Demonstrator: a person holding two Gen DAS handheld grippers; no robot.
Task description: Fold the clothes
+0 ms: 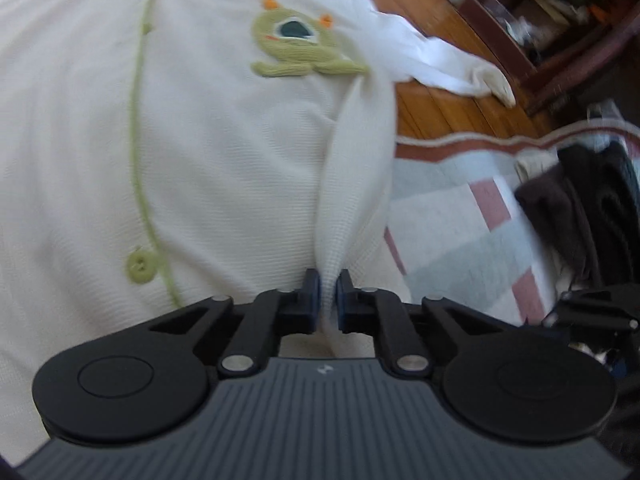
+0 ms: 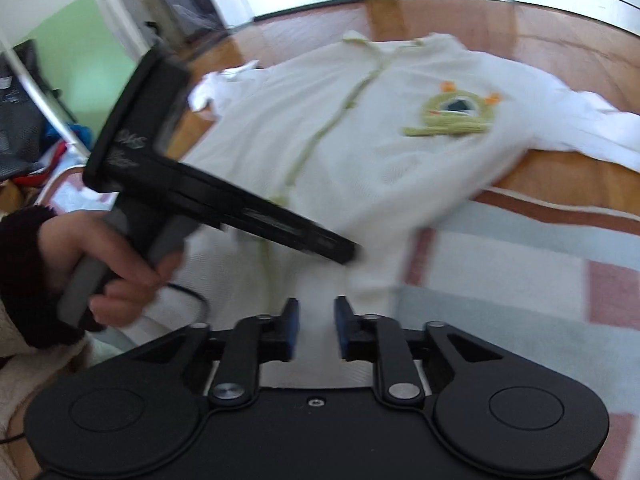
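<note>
Left gripper (image 1: 328, 296) clenched on cream garment (image 1: 224, 152) fold; right gripper (image 2: 316, 328) released above its hem.

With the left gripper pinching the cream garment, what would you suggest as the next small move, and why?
Probably close the right gripper on the cloth between its fingers. The left gripper already pinches a fold of the cream garment, while the right one stands open over the hem, so the garment is held at one point only and cannot yet be folded evenly.
</note>
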